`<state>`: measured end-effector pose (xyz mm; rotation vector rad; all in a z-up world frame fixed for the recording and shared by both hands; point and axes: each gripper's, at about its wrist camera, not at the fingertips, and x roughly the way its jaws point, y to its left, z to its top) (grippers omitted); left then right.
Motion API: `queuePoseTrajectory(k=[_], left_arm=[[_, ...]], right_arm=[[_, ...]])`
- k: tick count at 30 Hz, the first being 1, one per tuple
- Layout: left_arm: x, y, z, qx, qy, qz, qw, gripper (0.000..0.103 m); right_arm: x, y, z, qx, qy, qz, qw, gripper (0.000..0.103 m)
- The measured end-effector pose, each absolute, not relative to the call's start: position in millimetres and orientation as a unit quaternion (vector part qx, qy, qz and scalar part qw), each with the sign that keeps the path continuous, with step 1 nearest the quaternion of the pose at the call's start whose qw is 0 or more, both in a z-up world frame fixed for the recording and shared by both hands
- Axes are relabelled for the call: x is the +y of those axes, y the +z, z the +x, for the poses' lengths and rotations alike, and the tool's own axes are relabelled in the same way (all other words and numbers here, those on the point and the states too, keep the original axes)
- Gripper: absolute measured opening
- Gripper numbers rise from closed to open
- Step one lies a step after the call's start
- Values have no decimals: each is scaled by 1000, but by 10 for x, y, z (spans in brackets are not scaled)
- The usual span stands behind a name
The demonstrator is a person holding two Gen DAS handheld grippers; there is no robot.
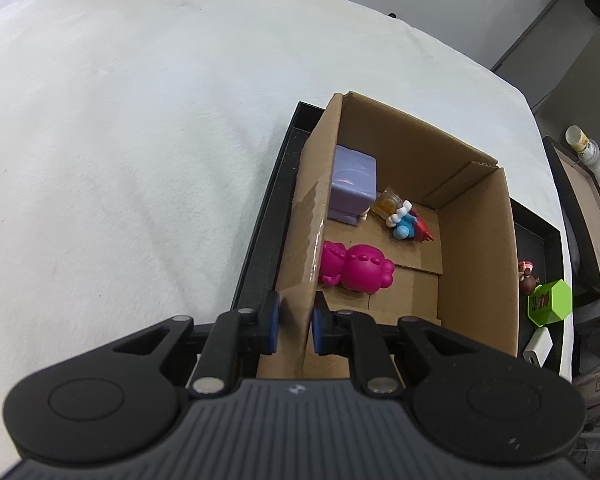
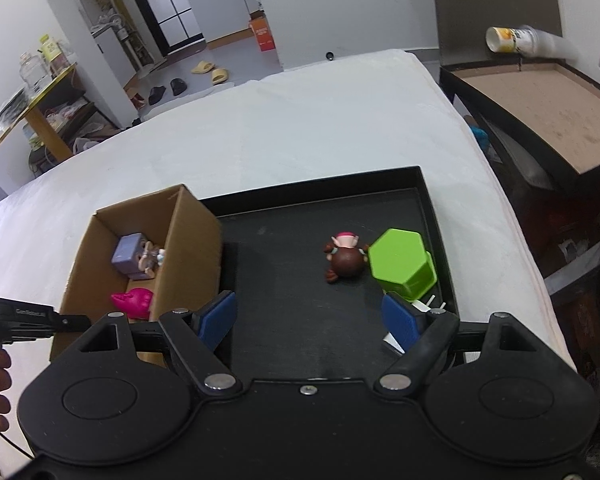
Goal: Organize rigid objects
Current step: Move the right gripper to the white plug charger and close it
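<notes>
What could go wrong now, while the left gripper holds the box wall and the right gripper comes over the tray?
1. The left gripper pinches only the cardboard box wall; a pull could tip it and spill the pink toy.
2. The brown figurine touches the green hexagonal box; the open right gripper may knock one while grasping the other.

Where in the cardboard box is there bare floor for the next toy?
Inside the cardboard box, the near right floor patch, between the pink toy and the right wall, is bare. The far end is crowded: purple block and blue figure. On the black tray, the stretch between box and brown figure is also free.
</notes>
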<state>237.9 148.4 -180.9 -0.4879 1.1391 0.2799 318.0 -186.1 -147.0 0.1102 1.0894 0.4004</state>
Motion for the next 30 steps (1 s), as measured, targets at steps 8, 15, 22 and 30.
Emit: queuePoseTrajectory(k=[8, 15, 22, 30], left_arm=[[1479, -1806, 2382, 533, 131, -226, 805, 15], [1496, -1807, 2376, 534, 126, -225, 806, 14], [1458, -1825, 2395, 536, 126, -213, 807, 14], [1473, -1831, 2397, 536, 126, -214, 807, 14]], right_arm=[[-2060, -1718, 3273, 525, 170, 57, 832, 79], [-2197, -2005, 3335, 544, 147, 63, 823, 79], [-2273, -2307, 3362, 581, 116, 98, 800, 72], [-2212, -2471, 3429, 587, 83, 97, 800, 66]])
